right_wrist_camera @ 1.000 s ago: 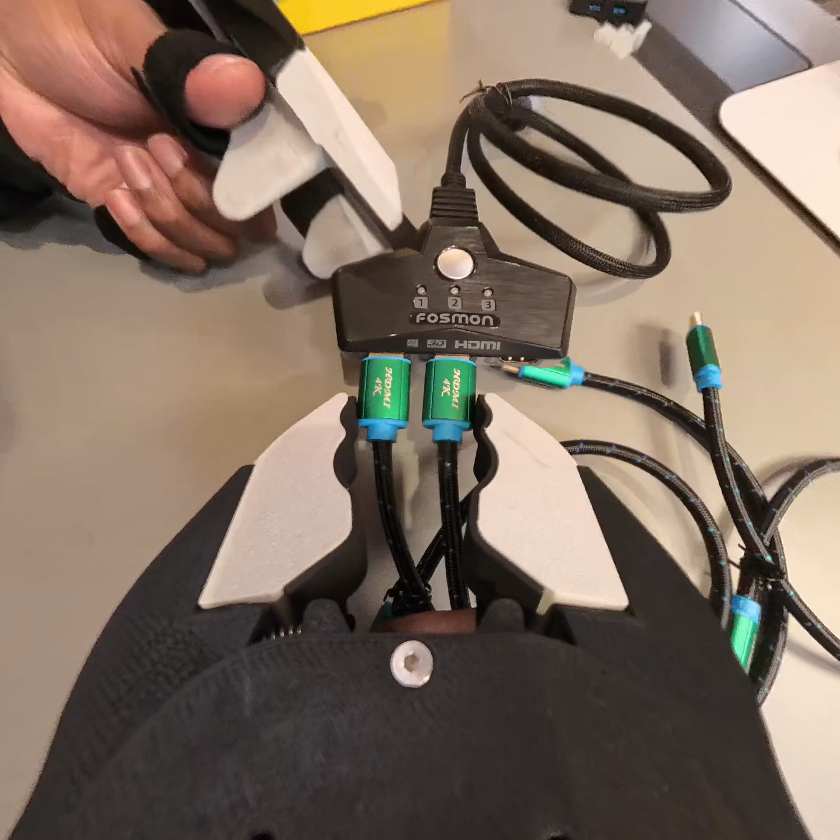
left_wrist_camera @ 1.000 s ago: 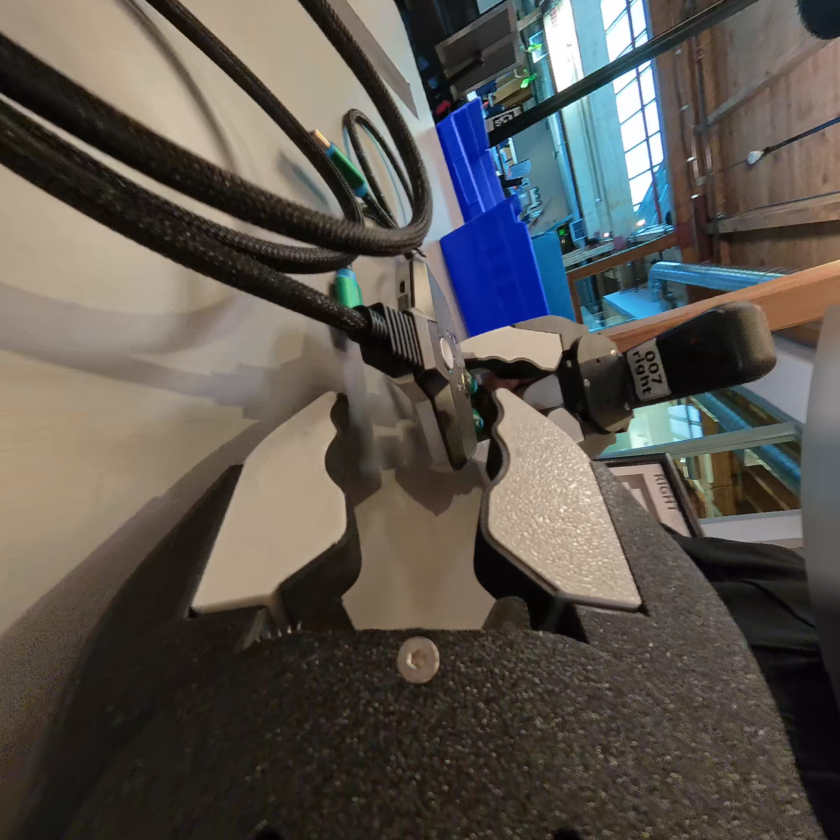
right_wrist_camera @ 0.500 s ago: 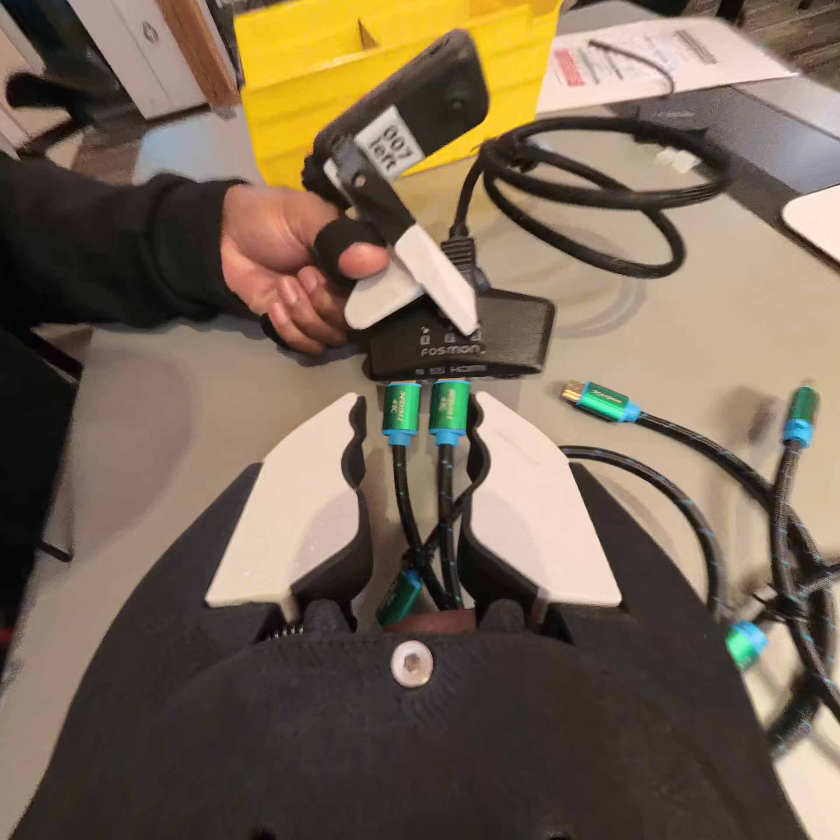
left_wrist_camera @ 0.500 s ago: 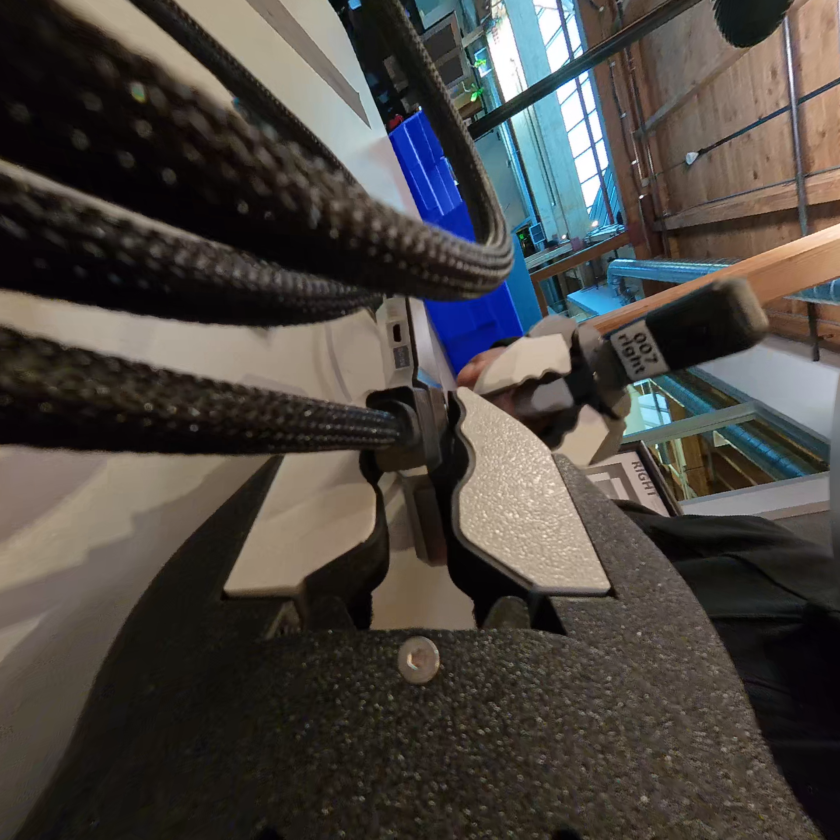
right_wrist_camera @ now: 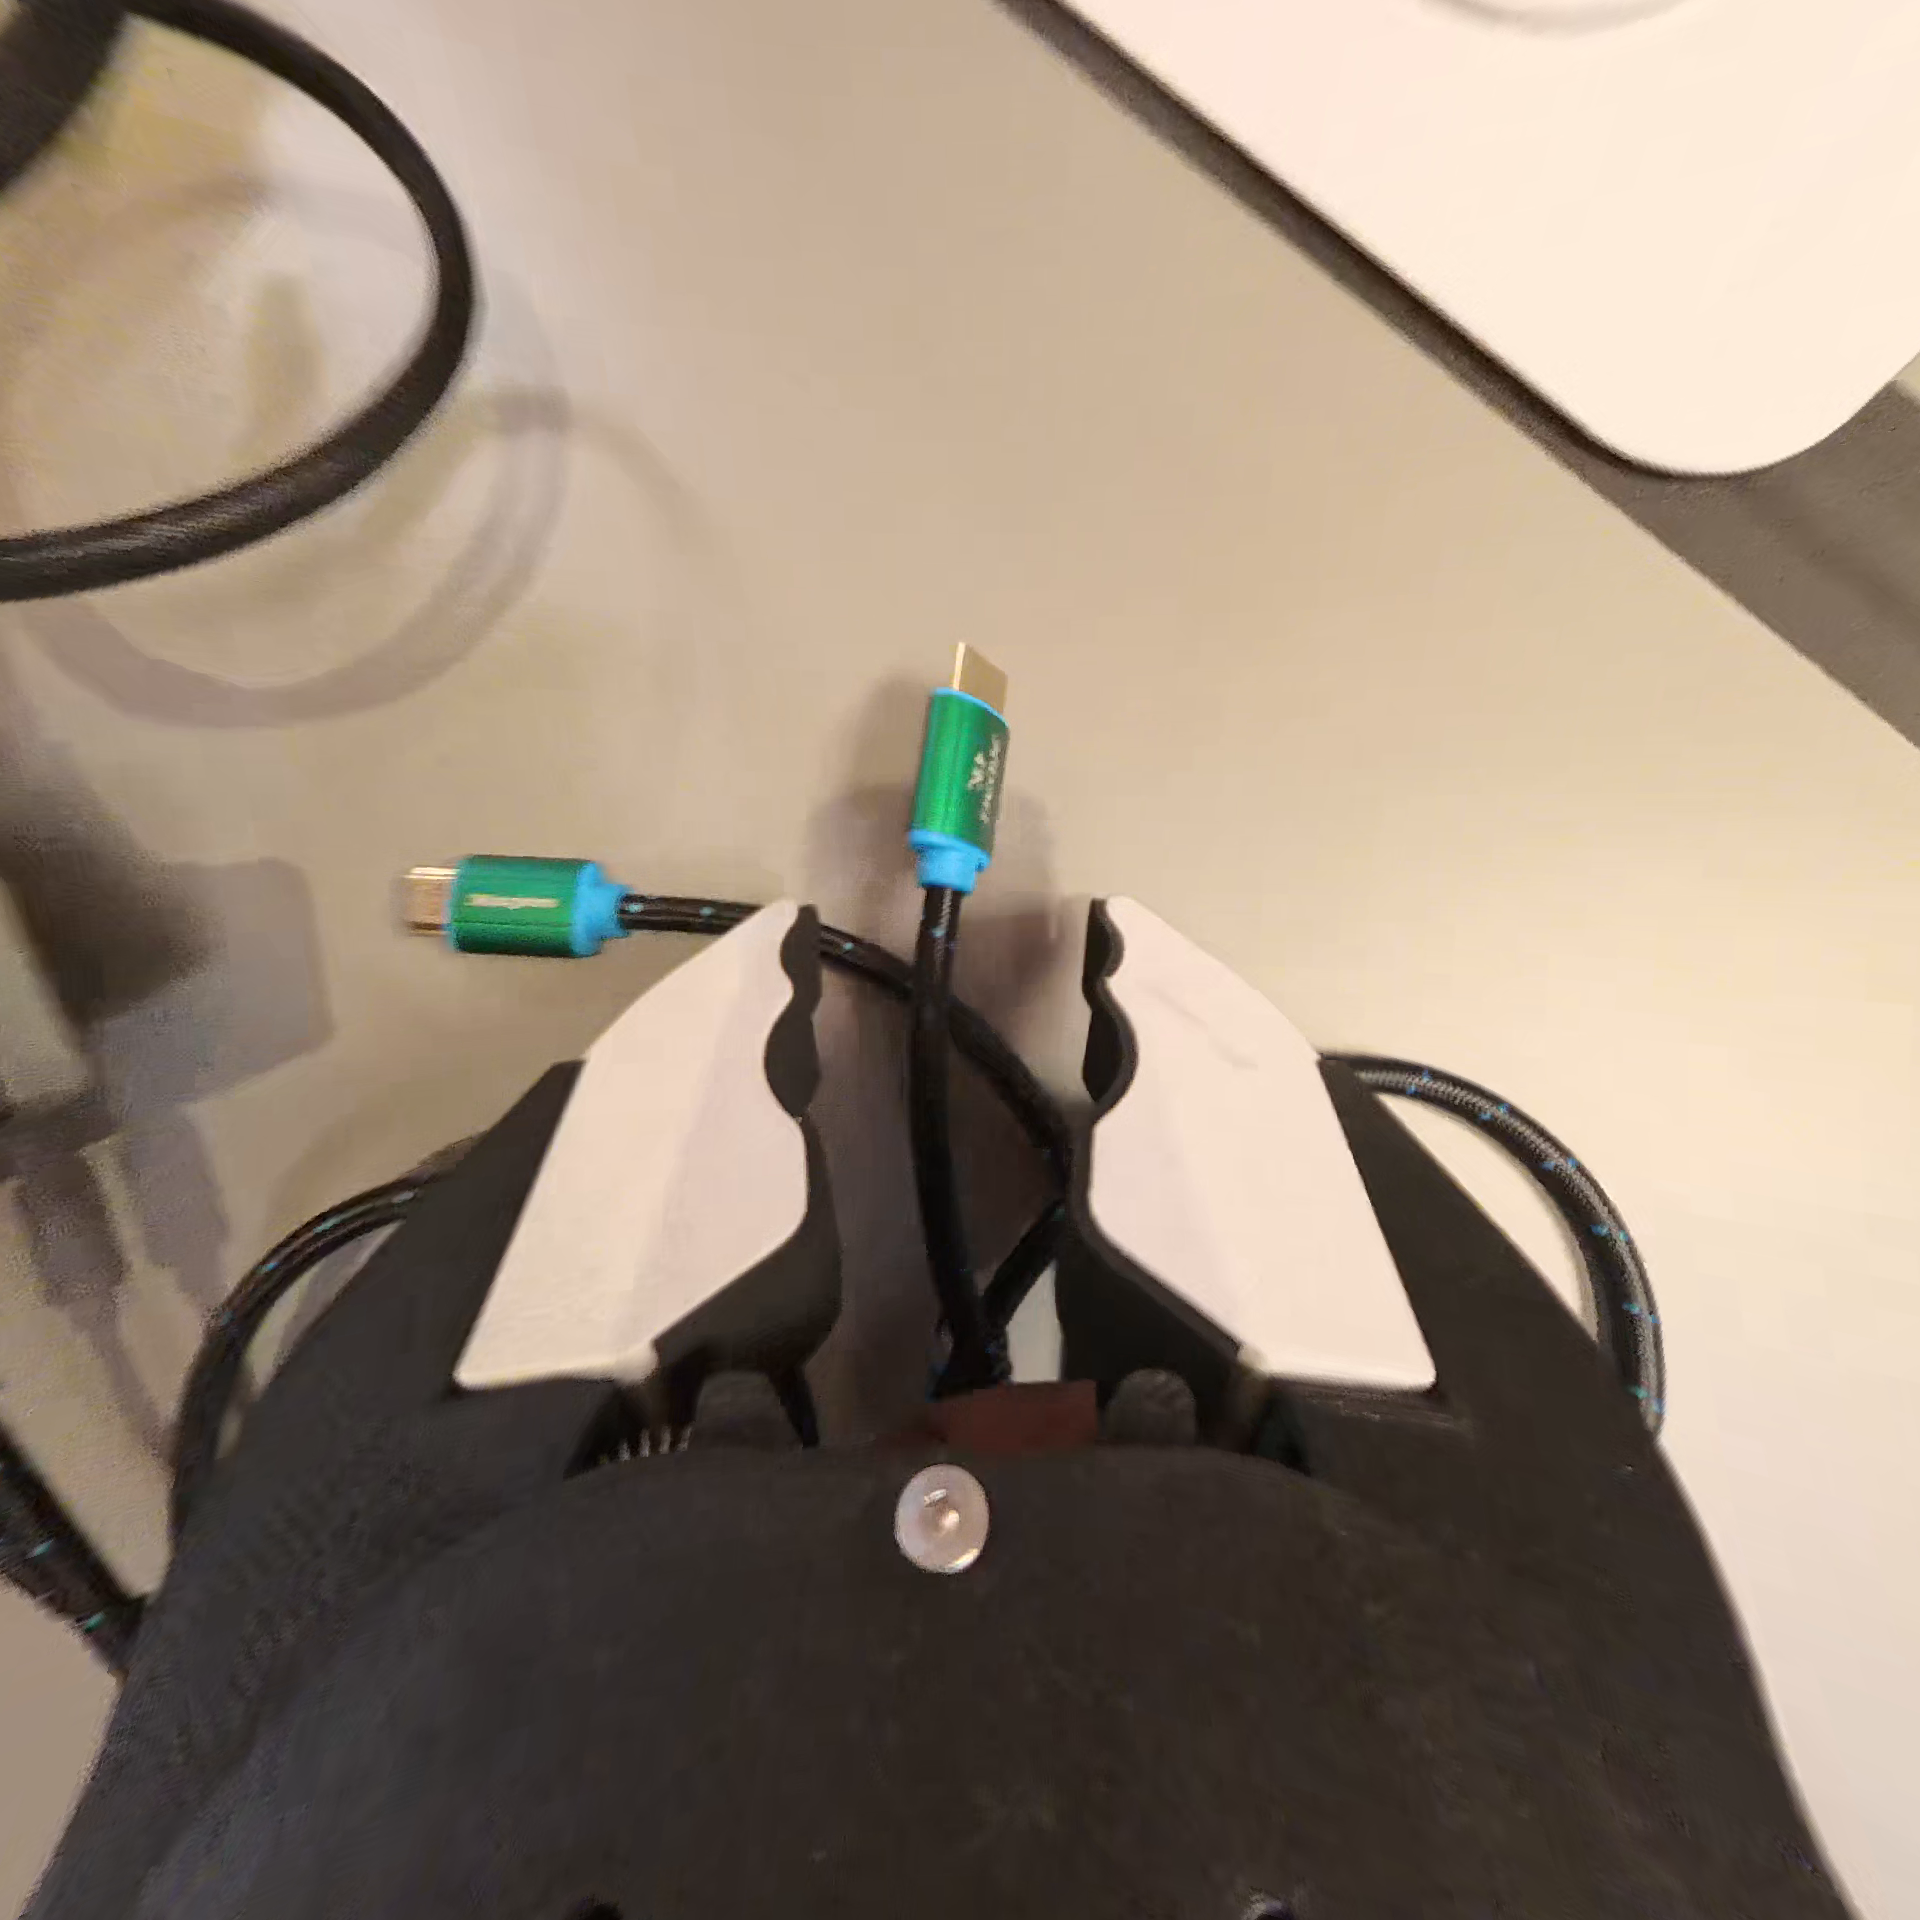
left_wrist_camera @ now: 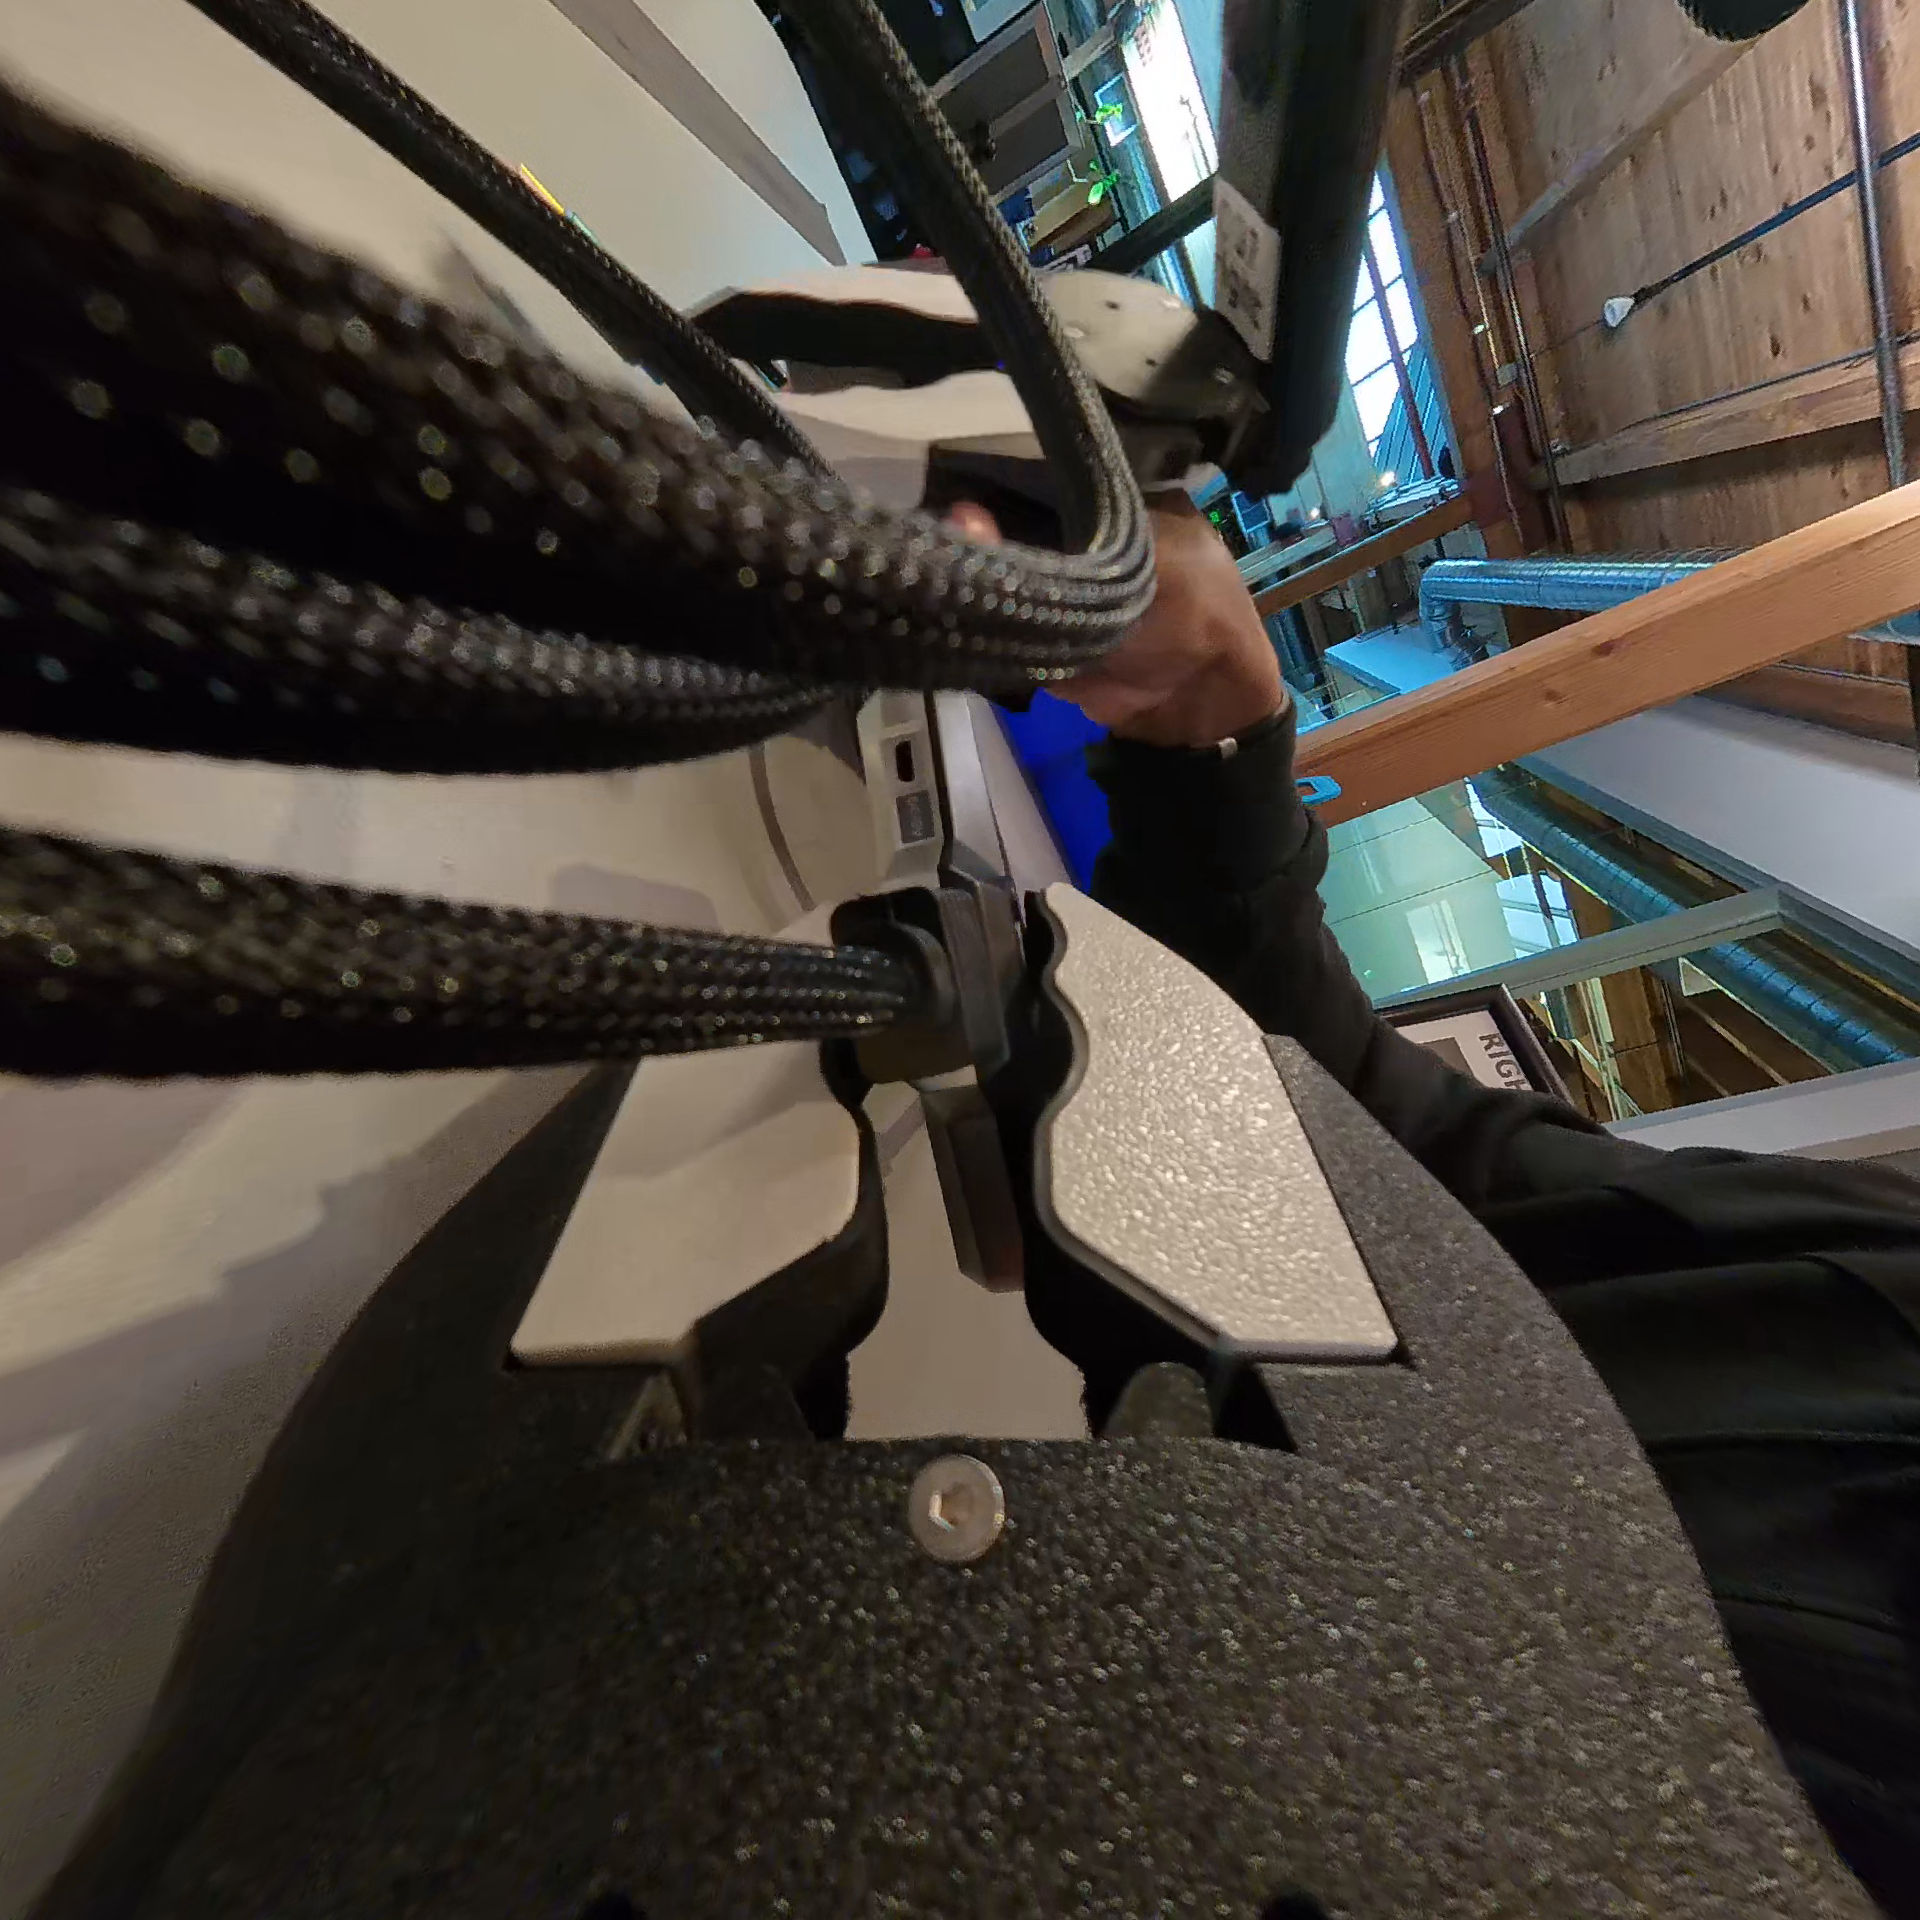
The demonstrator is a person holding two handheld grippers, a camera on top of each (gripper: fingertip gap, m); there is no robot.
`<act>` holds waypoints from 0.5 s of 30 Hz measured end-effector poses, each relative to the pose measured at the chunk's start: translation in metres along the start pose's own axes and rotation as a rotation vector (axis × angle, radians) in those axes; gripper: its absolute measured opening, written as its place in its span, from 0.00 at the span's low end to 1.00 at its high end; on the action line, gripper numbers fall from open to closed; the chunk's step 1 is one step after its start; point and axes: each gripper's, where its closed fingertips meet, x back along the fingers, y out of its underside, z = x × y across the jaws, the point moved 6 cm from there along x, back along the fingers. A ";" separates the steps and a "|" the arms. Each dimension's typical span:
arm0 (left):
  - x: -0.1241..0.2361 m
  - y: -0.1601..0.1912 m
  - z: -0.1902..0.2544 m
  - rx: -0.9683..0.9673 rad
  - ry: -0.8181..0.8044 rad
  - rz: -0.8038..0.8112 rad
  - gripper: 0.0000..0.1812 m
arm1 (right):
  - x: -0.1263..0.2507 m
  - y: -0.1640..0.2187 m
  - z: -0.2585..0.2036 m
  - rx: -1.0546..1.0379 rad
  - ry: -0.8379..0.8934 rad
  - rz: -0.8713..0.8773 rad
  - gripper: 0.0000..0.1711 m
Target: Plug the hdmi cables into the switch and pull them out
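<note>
Left wrist view: the left gripper (left_wrist_camera: 961, 1091) sits turned on its side, the grey table (left_wrist_camera: 416, 842) filling the 9 o'clock half. Its jaws are closed onto the black switch (left_wrist_camera: 971, 1164), gripped edge-on, with the strain relief of the switch's thick braided lead (left_wrist_camera: 447, 987) running off toward 9 o'clock. More loops of that black braid cross the frame at 10 o'clock, blurred and very close to the lens. At 12 o'clock the right gripper (left_wrist_camera: 894, 384) shows farther off, with the person's hand (left_wrist_camera: 1174, 644) below it toward 1 o'clock.

Right wrist view: the right gripper (right_wrist_camera: 951, 966) has its jaws apart and clamps nothing. Two thin braided cables run between the white fingers (right_wrist_camera: 675, 1164) without being pinched. One green plug (right_wrist_camera: 961, 779) lies just past the fingertips at 12 o'clock, gold tip pointing away; the second green plug (right_wrist_camera: 514, 904) lies at 10 o'clock, tip pointing to 9 o'clock. Both are unplugged and resting on the table. A white device (right_wrist_camera: 1507, 208) sits at 1 o'clock. The switch is not clearly visible in this view.

Judged from this, the step in hand is picking up a plug to insert. The 12 o'clock plug is the easier choice: advance slightly, close on the green metal shell rather than the cable, keep it level, and check which face is up before meeting the port. The left gripper should hold the switch firmly so it does not slide back.
</note>
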 end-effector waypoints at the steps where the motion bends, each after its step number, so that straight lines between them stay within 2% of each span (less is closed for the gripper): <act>1: 0.000 0.000 0.000 -0.001 0.000 0.000 0.15 | -0.006 0.000 0.003 0.013 0.022 -0.035 0.27; 4: 0.002 -0.001 0.000 -0.006 0.001 -0.002 0.15 | -0.014 -0.003 0.005 0.108 0.104 -0.078 0.15; 5: 0.002 -0.001 0.000 -0.006 0.000 -0.001 0.15 | -0.015 -0.004 0.002 0.145 0.103 -0.072 0.06; 11: 0.006 -0.005 -0.003 0.001 -0.011 0.015 0.15 | -0.013 0.002 -0.013 0.371 0.190 0.062 0.05; 15: 0.009 -0.007 -0.004 -0.004 -0.015 0.028 0.15 | 0.008 0.004 -0.024 0.478 0.264 0.155 0.03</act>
